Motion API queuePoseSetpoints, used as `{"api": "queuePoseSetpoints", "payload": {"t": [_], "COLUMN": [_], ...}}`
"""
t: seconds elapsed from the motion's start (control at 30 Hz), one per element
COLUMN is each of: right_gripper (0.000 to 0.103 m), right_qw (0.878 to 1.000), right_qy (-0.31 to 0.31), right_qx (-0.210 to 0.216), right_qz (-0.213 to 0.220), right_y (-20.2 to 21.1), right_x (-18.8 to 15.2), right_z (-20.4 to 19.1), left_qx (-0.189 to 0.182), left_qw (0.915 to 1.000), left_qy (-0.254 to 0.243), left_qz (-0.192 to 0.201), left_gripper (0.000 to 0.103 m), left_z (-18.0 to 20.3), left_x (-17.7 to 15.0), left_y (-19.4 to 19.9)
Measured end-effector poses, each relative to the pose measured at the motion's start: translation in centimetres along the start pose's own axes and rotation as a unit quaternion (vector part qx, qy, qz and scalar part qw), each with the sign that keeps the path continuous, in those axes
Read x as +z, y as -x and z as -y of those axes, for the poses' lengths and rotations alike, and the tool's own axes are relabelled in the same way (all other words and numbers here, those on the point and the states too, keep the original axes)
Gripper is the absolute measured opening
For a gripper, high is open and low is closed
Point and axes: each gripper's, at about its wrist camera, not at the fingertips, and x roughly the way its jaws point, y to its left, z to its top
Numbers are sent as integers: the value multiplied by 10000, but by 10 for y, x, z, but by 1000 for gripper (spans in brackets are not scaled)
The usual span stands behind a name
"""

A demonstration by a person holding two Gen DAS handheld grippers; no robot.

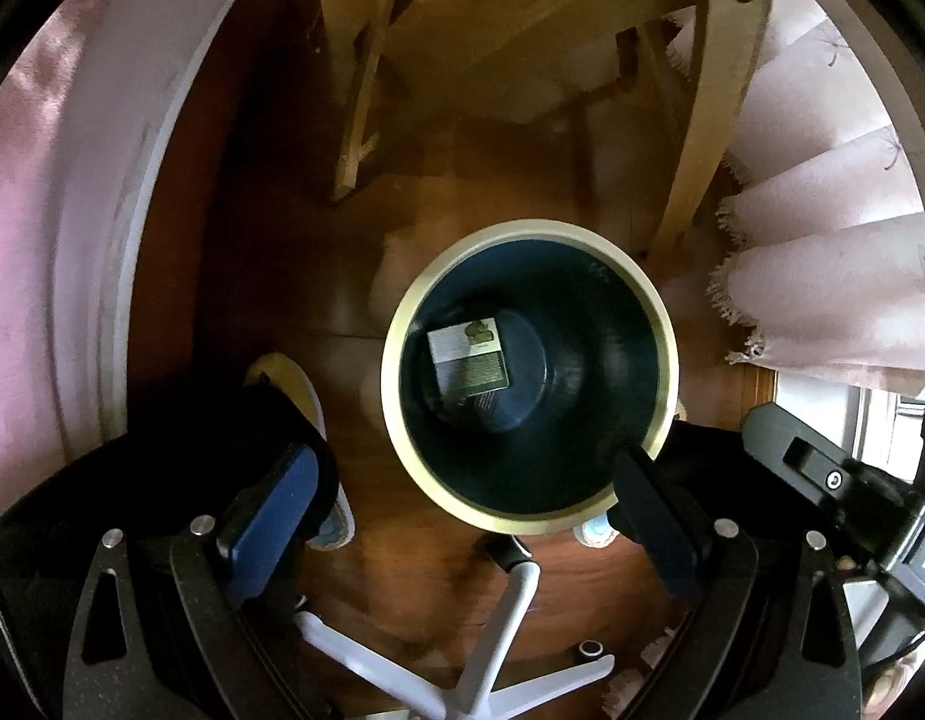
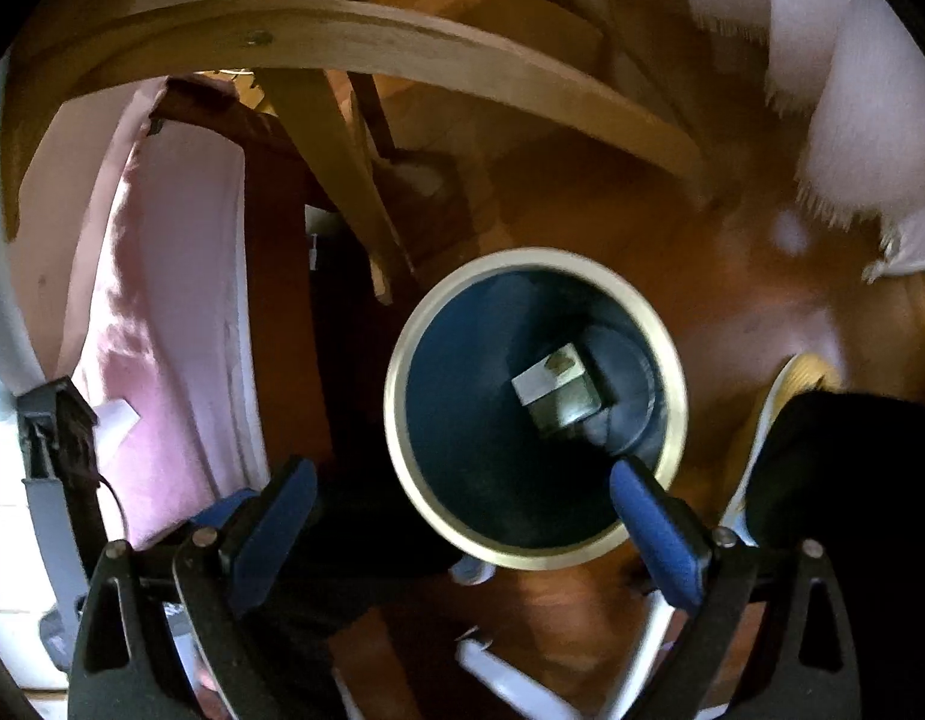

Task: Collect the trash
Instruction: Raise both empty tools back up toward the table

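A dark blue bin with a cream rim (image 1: pixel 396 324) stands on the wooden floor below me. A small white and green carton (image 1: pixel 467 359) lies at its bottom. My left gripper (image 1: pixel 462 486) is open and empty above the bin's near edge. In the right wrist view the same bin rim (image 2: pixel 396 372) shows with the carton (image 2: pixel 555 390) inside. My right gripper (image 2: pixel 462 486) is open and empty, also above the bin's near rim.
A wooden chair frame (image 1: pixel 720 120) stands beyond the bin. Pink bedding (image 1: pixel 42 240) is on the left and a fringed pale curtain (image 1: pixel 834 276) on the right. A white swivel chair base (image 1: pixel 498 648) lies below. A slippered foot (image 1: pixel 300 396) is beside the bin.
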Motion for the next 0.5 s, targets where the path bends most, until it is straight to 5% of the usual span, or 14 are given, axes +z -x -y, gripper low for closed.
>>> {"api": "queuePoseSetpoints", "payload": {"t": [0.27,0.5], "right_gripper": [99,99], "right_qw": [9951,9876], "right_qy": [822,1385], "right_qx": [-469,-728], "right_qz": [288,154], "right_y": [34,62], "right_x": [-22,-40], "right_z": [-22,-54], "left_qx": [-111,-276], "left_qw": [9995,9971], "left_qy": [-260,-571], "left_qz": [113,-417], "left_gripper": [98,98], "left_z": [5,3], "left_x": [-25,-58], "left_y": [36,52]}}
